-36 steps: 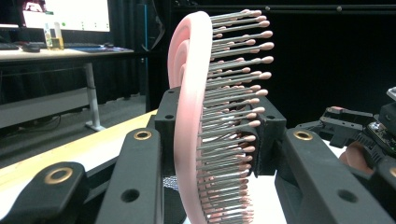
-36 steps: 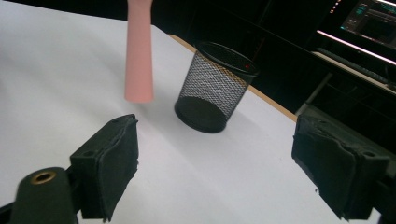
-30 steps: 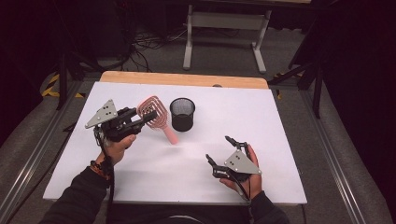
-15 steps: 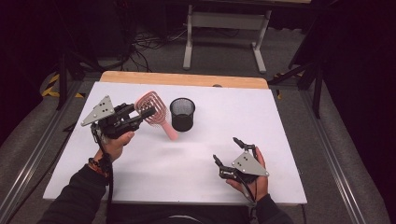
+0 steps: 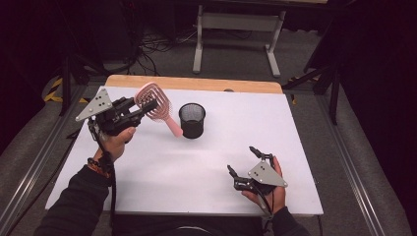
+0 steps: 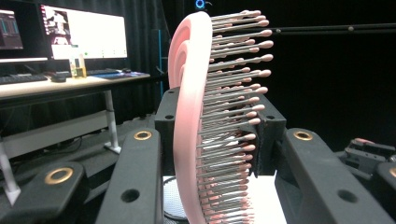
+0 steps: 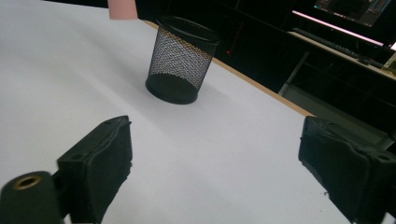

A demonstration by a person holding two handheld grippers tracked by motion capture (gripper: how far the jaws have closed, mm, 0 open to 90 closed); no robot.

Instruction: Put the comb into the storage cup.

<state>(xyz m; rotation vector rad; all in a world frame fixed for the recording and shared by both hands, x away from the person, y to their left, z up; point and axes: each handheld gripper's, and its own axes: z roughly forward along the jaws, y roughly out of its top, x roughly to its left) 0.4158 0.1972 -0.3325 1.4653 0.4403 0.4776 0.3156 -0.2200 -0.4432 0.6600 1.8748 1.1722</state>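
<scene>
The left gripper [image 5: 147, 106] is clenching the pink hairbrush [image 5: 156, 104] by its head, holding it in the air just left of the mesh cup [image 5: 192, 120]. Right gripper [image 5: 244, 165] is sitting released, well apart. Probably dropping it handle-first into the cup next.

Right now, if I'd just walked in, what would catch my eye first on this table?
Most likely the pink hairbrush, held up off the white table in the left gripper, at the table's far left. Just to its right stands a black mesh cup, upright. The right gripper rests open near the table's front edge, holding nothing.
</scene>
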